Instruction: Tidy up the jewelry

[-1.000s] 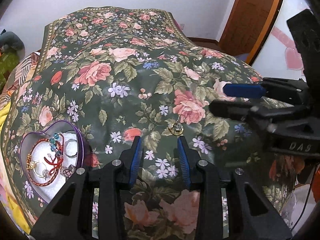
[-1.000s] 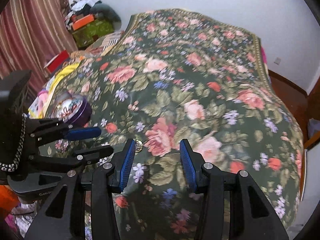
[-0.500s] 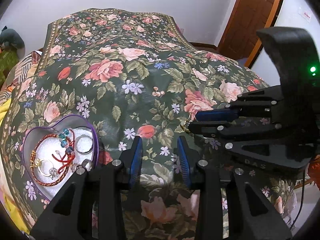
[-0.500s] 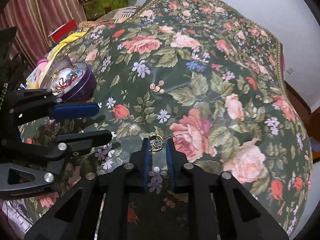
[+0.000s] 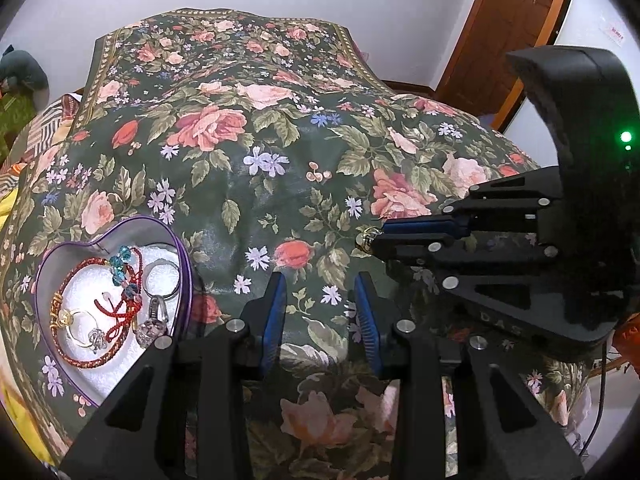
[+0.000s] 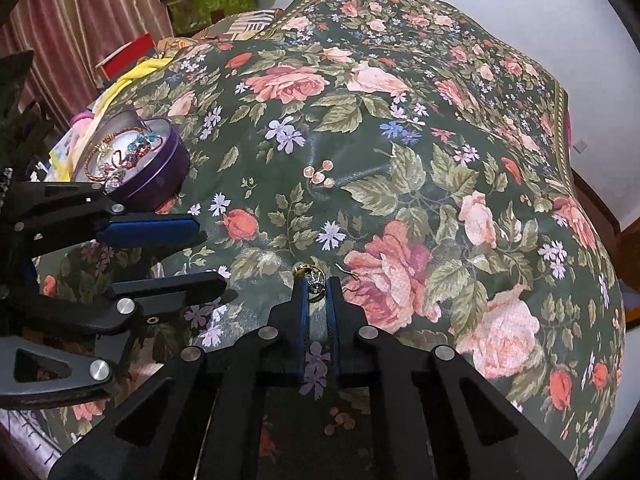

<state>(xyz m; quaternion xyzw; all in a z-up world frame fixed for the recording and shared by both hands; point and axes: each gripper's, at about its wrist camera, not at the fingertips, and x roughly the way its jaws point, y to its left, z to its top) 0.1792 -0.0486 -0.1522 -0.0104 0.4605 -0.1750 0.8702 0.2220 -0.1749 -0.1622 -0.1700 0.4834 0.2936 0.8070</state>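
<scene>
Right gripper (image 6: 316,286) is pinching the gold ring (image 6: 310,276); left gripper (image 5: 320,304) is idling half-open beside the heart tin (image 5: 182,256), so lifting slowly seems wise.

My left hand-held gripper (image 5: 320,304) and right hand-held gripper (image 6: 316,292) are black, with blue pads, silver screws and a green light.

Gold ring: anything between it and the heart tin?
Possibly. The right tool has just closed on the ring. The left tool hangs open above the bedspread, roughly on the line to the tin.
</scene>
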